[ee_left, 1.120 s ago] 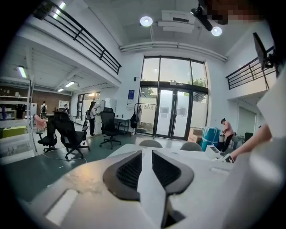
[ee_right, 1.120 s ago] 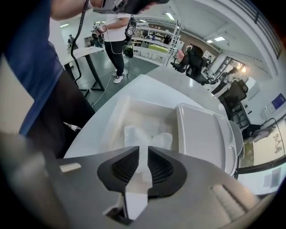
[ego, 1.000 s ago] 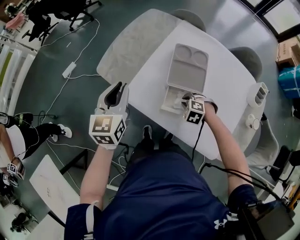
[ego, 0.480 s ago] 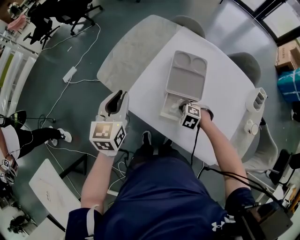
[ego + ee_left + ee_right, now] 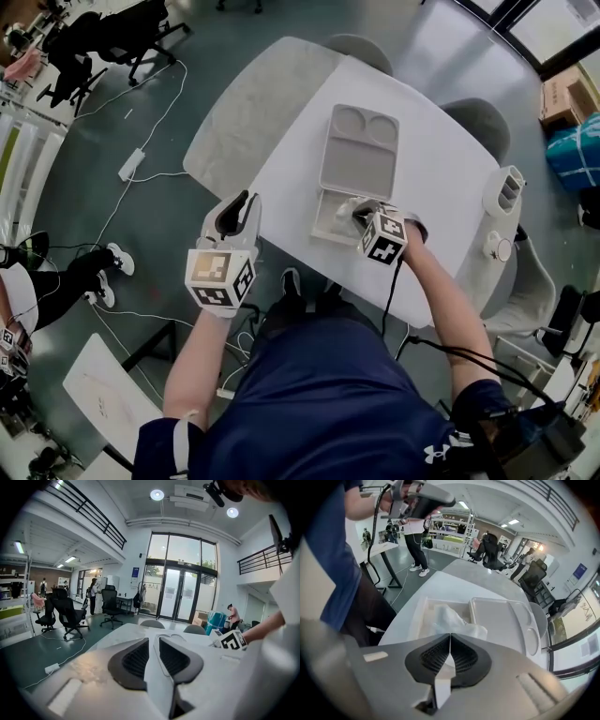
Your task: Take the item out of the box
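Folds of the white wrapper [image 5: 452, 620] leave its contents impossible to tell. It lies in the open box [image 5: 421, 613] on the worktop [image 5: 441, 178]. The right claw [image 5: 450, 637] has just closed, pinching a thin strip of it. The left claw [image 5: 153, 641], slightly spread and empty, hangs near the worktop's edge.

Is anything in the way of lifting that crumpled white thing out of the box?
Nothing visible. The right gripper has just closed its jaws on the crumpled white item. The box is open on top, and its lid lies folded back flat beyond it.
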